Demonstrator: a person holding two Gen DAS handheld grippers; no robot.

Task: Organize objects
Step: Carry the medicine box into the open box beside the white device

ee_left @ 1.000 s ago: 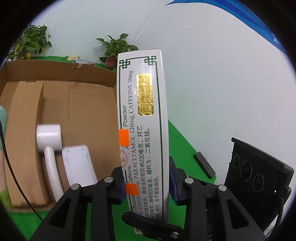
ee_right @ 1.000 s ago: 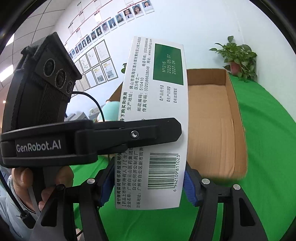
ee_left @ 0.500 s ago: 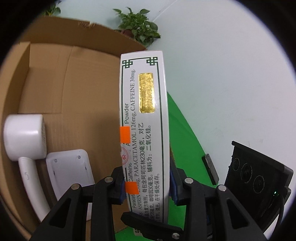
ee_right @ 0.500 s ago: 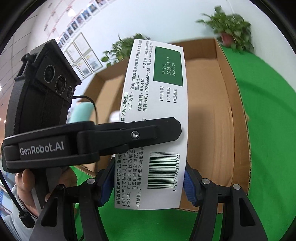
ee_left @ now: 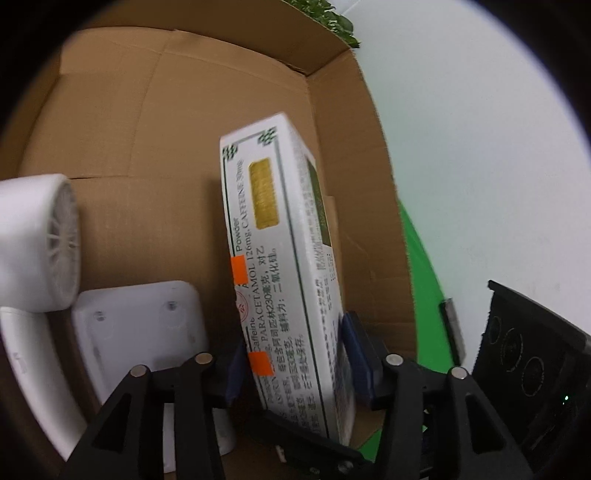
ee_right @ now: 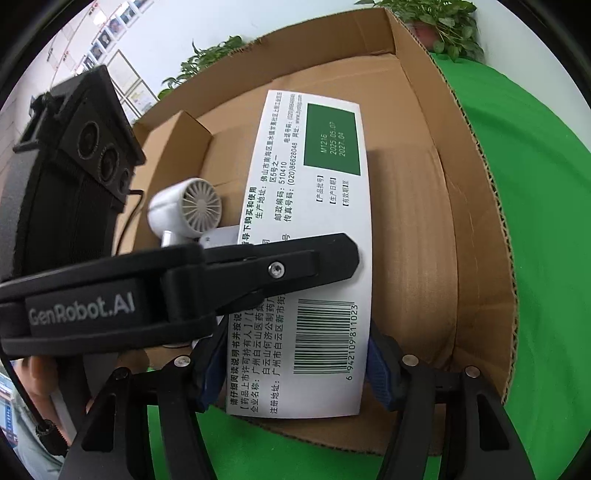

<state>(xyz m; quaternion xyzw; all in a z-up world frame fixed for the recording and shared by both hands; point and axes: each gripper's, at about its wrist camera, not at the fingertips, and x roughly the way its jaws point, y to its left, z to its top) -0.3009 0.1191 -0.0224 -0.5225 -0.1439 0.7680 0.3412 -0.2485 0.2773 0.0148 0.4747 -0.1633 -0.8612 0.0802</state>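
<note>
A white medicine box (ee_left: 280, 266) with green borders and a barcode (ee_right: 314, 229) hangs low inside an open cardboard box (ee_left: 229, 81). It sits between the jaws of my left gripper (ee_left: 295, 362), which are opening. A gap shows beside its left pad, and the box leans between them. My right gripper (ee_right: 295, 369) is shut on the box's barcode end, with blue pads pressing both edges. One black finger (ee_right: 314, 262) of the left gripper lies across the box's printed face. The right gripper's black body (ee_left: 535, 369) shows at the right of the left wrist view.
A white handheld fan (ee_left: 40, 243) (ee_right: 188, 212) and a flat white device (ee_left: 140, 325) lie in the cardboard box's left part (ee_right: 476, 221). Green cloth (ee_right: 535, 258) covers the table around it. Potted plants (ee_right: 443, 22) stand behind. A person's hand (ee_right: 40, 380) holds the left gripper.
Both grippers have come down with the medicine box into the cardboard box. The left jaws have spread, and the medicine box now tilts between them.
</note>
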